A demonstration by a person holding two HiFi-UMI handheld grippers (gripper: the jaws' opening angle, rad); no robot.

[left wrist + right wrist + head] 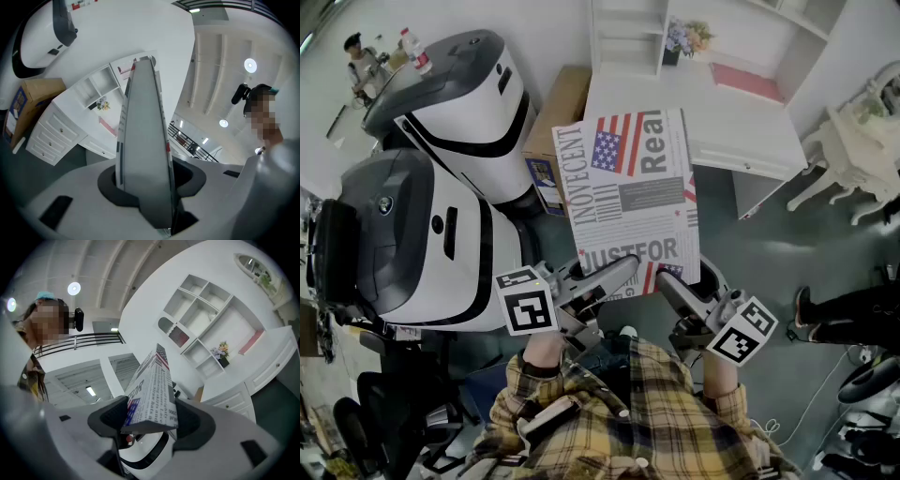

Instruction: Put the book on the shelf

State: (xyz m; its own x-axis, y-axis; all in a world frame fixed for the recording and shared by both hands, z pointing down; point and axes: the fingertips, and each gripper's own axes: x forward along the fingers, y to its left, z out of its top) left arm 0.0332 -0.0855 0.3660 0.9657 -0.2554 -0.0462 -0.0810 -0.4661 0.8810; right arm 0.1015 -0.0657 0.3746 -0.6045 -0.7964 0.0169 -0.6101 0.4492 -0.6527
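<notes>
A book [633,197] with a newspaper-print cover and a US flag is held up in front of me, cover facing up in the head view. My left gripper [602,279] is shut on its lower left edge, and my right gripper [673,292] is shut on its lower right corner. In the left gripper view the book [143,140] stands edge-on between the jaws of the left gripper [146,187]. The right gripper view shows the book's [152,390] corner wedged in the right gripper [151,420]. The white shelf unit [628,37] stands on a white desk [759,131] beyond the book.
Two large white-and-black machines [431,234] fill the left side. A cardboard box [558,117] stands beside the desk. On the desk are a flower pot [684,37] and a pink item [745,80]. A white chair [853,159] and a person's legs [853,314] are at the right.
</notes>
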